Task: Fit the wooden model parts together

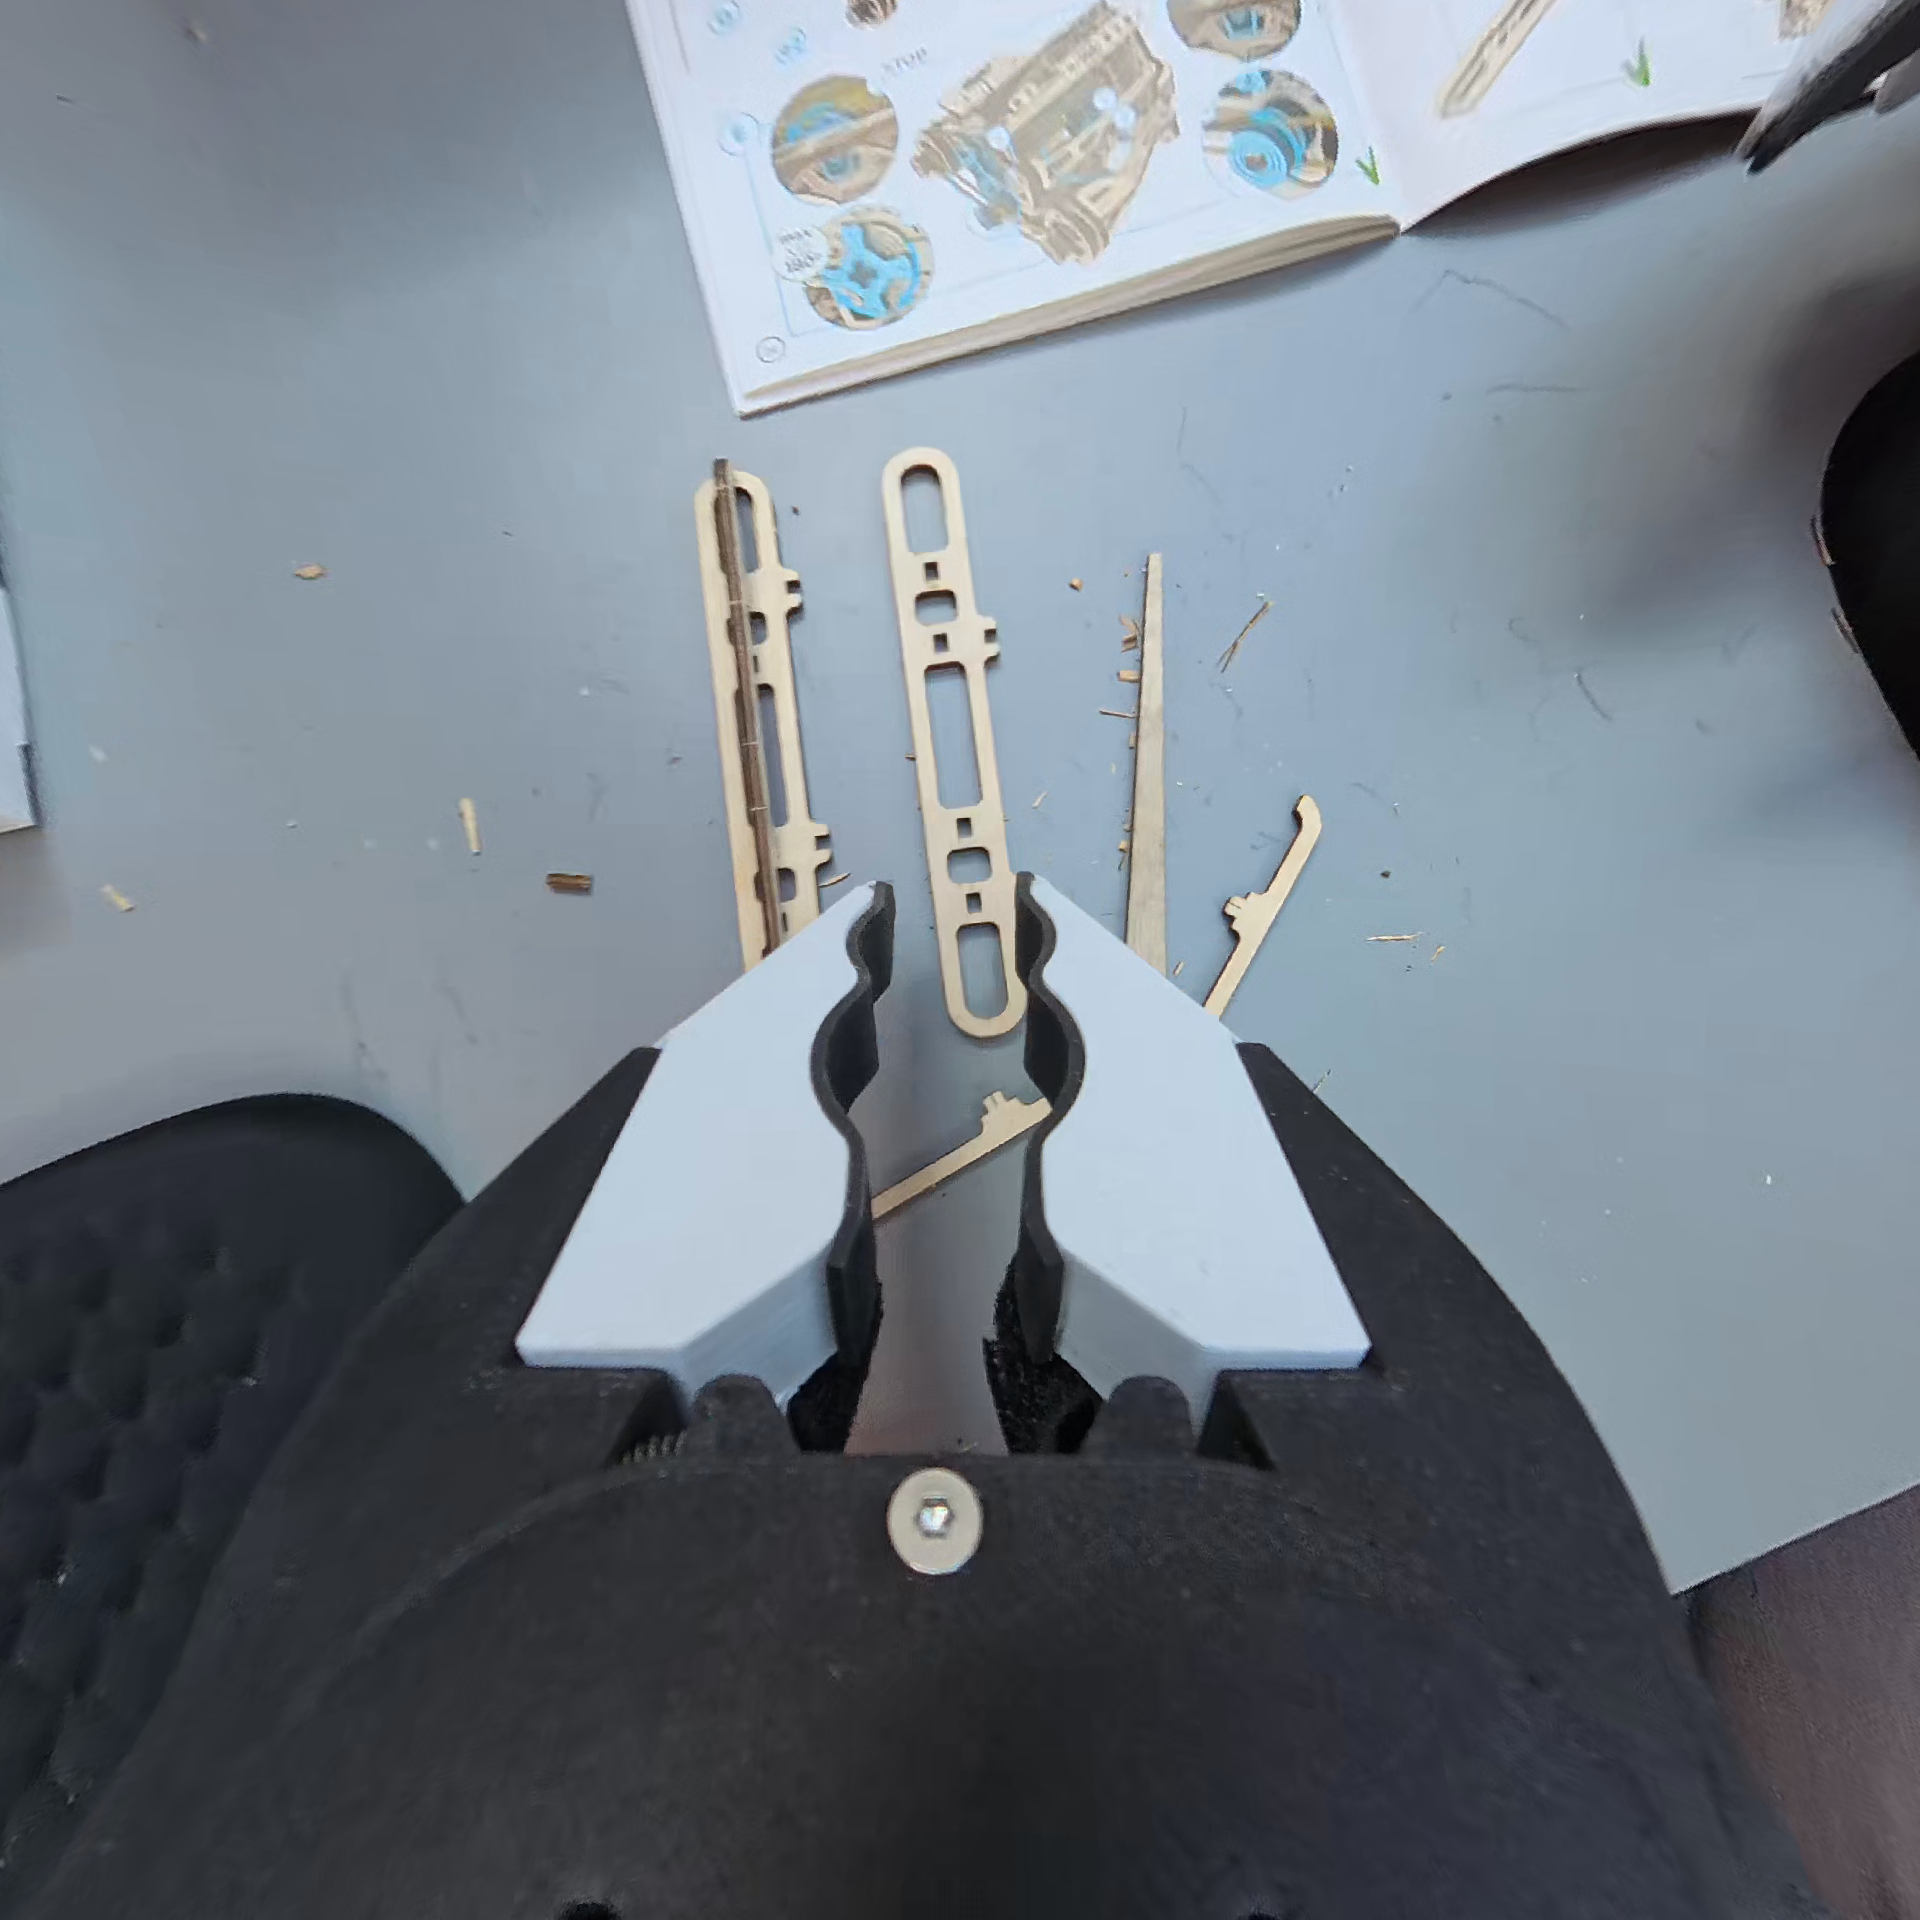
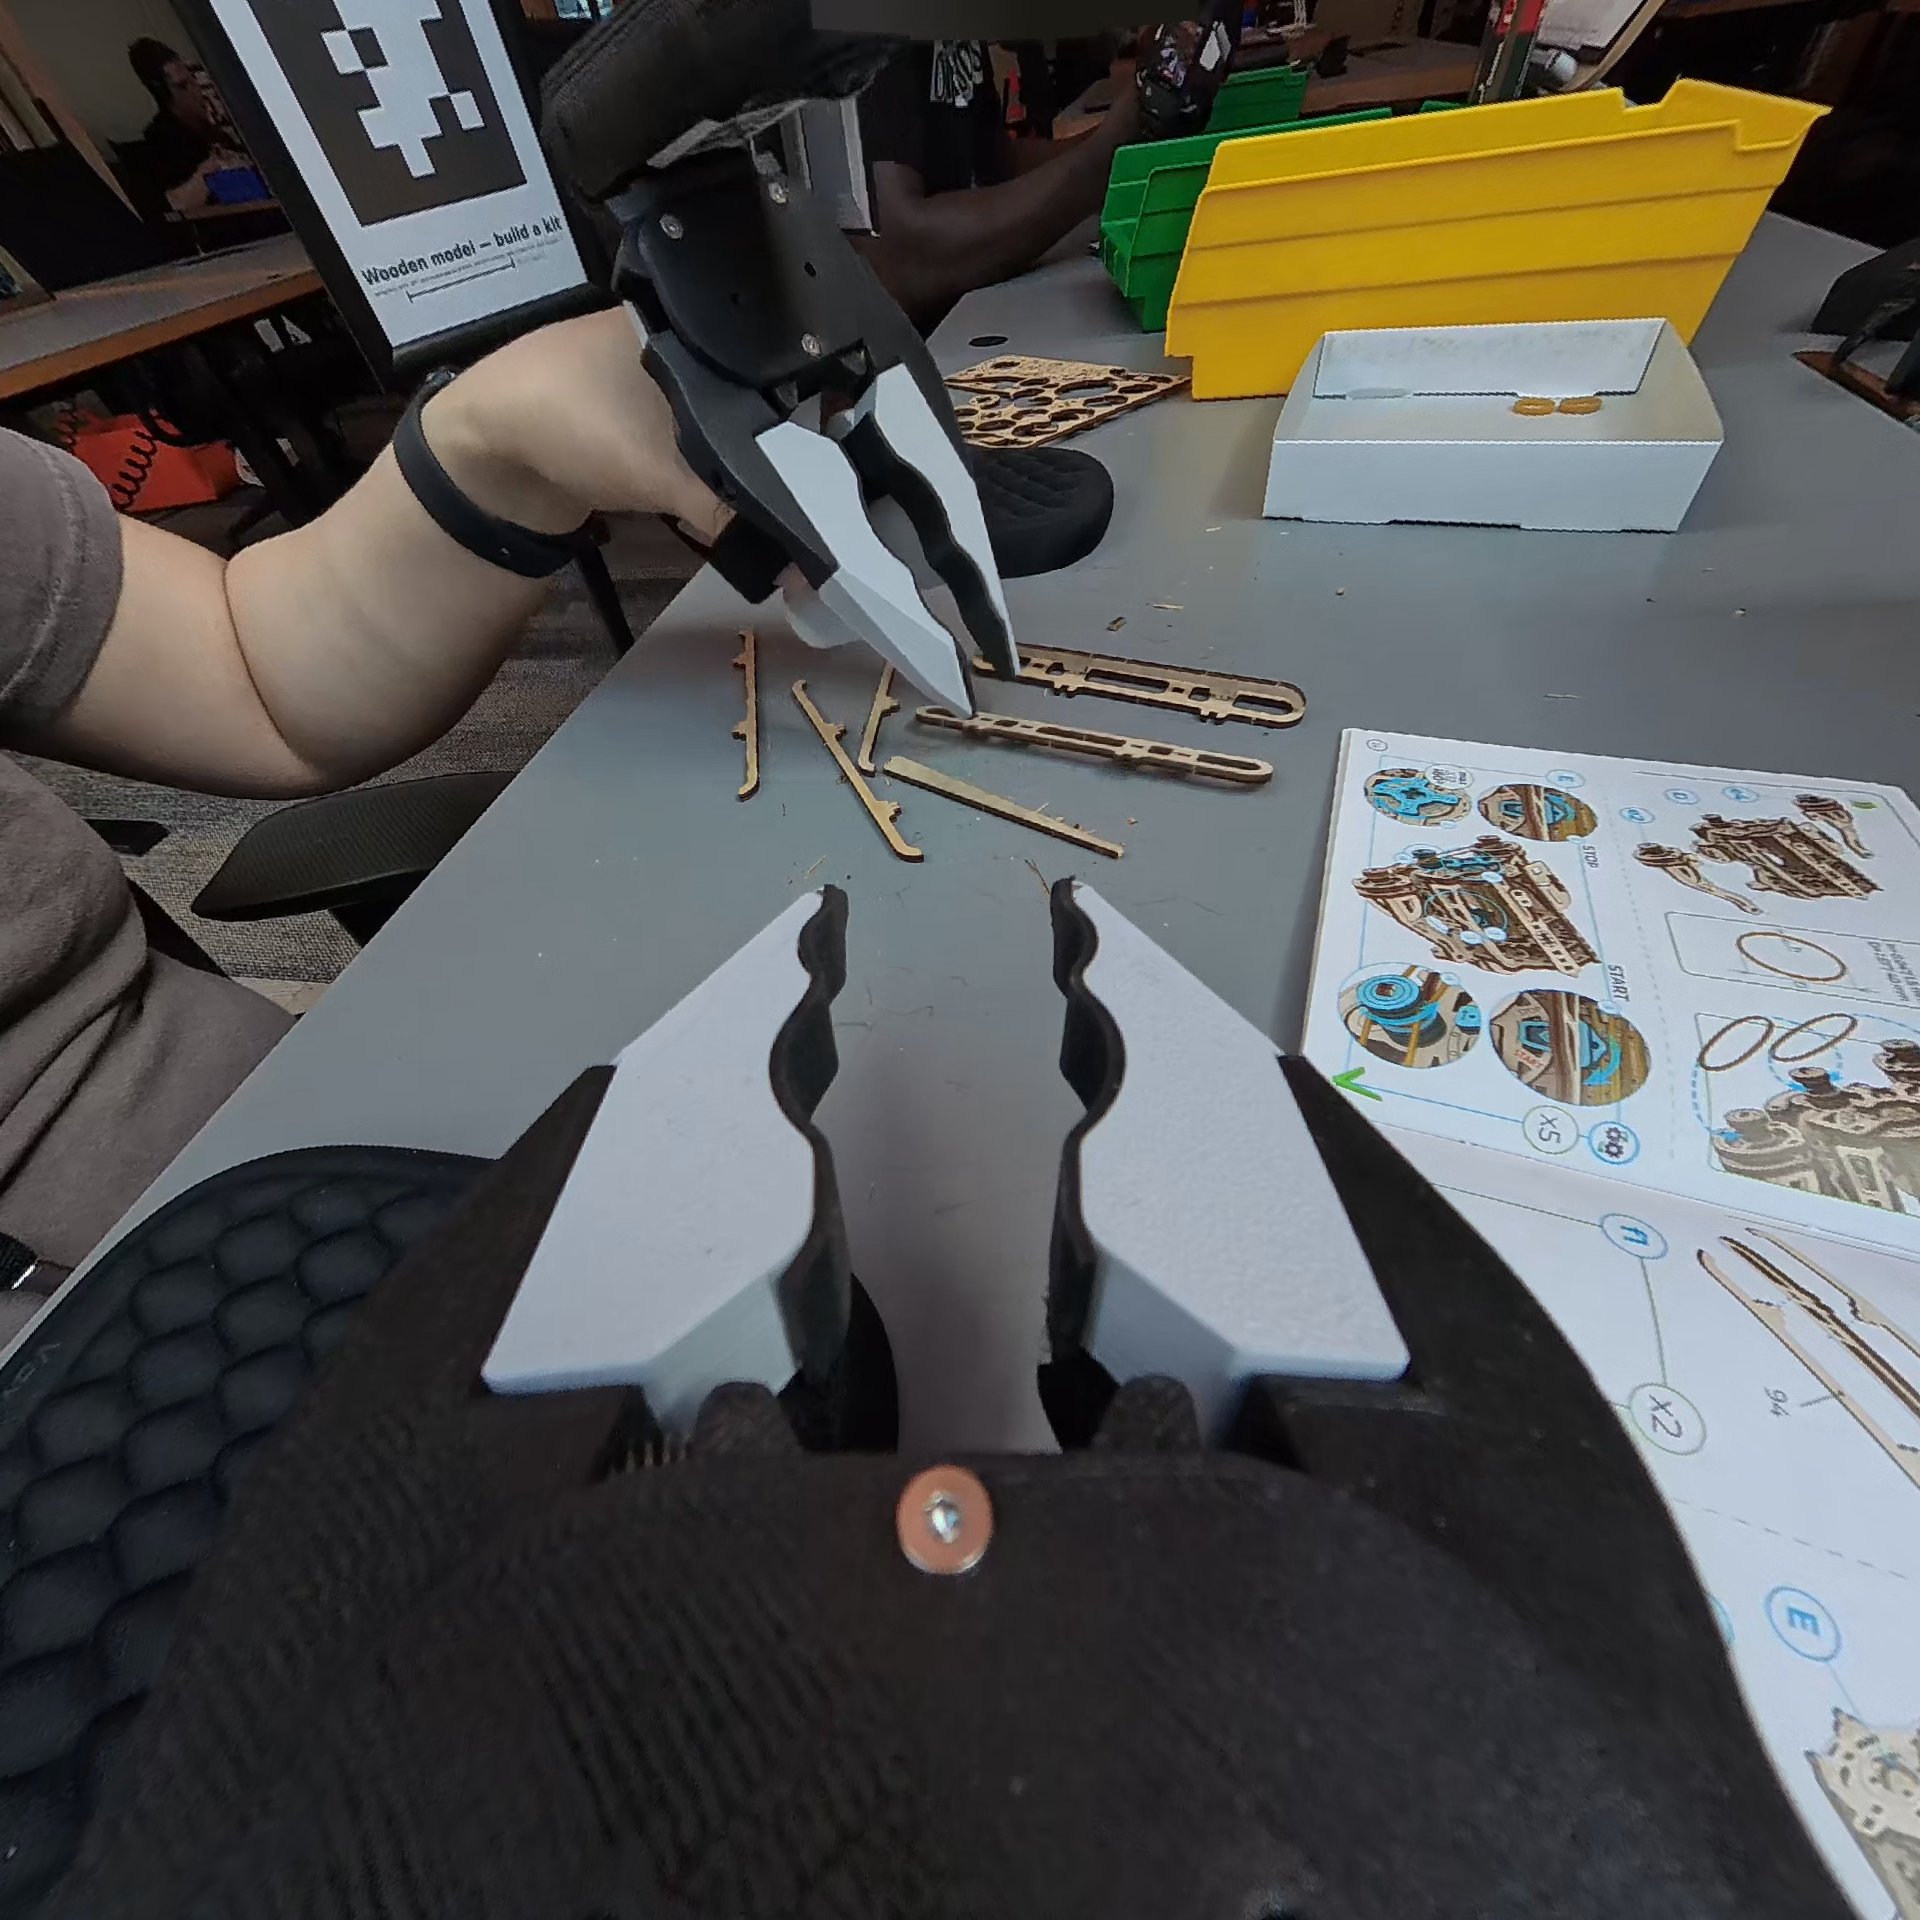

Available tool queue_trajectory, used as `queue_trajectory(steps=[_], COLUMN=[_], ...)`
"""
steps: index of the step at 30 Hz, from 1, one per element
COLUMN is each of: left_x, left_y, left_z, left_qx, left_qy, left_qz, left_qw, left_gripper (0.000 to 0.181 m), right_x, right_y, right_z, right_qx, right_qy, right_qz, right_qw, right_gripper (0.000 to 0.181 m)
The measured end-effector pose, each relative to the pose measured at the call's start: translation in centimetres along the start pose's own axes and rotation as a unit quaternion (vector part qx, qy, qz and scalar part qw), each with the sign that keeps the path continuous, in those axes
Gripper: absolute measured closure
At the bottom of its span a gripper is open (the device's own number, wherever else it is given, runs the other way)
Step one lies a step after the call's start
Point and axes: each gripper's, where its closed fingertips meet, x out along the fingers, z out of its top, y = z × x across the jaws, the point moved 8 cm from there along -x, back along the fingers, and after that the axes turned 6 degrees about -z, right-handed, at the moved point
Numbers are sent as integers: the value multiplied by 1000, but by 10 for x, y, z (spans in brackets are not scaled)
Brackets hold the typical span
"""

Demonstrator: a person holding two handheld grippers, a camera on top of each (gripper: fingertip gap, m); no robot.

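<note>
Two slotted wooden strips lie side by side on the grey table [image 1: 312, 416]. The middle strip [image 1: 940, 727] lies flat; the left strip [image 1: 753, 707] has a thin dark piece standing on edge along it. A plain tapered strip [image 1: 1146, 769] and a hooked thin piece [image 1: 1262, 904] lie to the right, and another thin piece [image 1: 966, 1143] lies under my fingers. My left gripper [image 1: 956, 891] is open and empty, its tips low on either side of the middle strip's near end; it also shows in the right wrist view [image 2: 987, 691]. My right gripper [image 2: 945, 894] is open and empty, short of the parts [image 2: 1101, 743].
An open instruction booklet [image 1: 1039, 187] [image 2: 1610, 935] lies beyond and right of the parts. A white box [image 2: 1486, 457], yellow bin [image 2: 1455, 229], green bin [image 2: 1164, 208], a punched wooden sheet [image 2: 1060, 400] and a black pad [image 2: 1039, 499] sit farther back. The person's arm [image 2: 364, 603] crosses the table's left edge. The grippers' ends are close to 15 cm from one another. From the left gripper's tips to the hooked thin piece [image 1: 1262, 904] is close to 5 cm. My right wrist view [image 2: 885, 818] looks at it from another angle.
</note>
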Motion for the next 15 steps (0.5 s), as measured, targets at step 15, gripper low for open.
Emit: queue_trajectory(steps=[15], left_x=[-52], left_y=[-1], left_z=[-70], left_qx=[77], left_qy=[-70], left_qz=[-83], left_qw=[991], left_gripper=[162], right_x=[2], right_y=[1], right_z=[-1], right_qx=[-1], right_qy=[7], right_qz=[0], right_qw=[1000], right_gripper=[145])
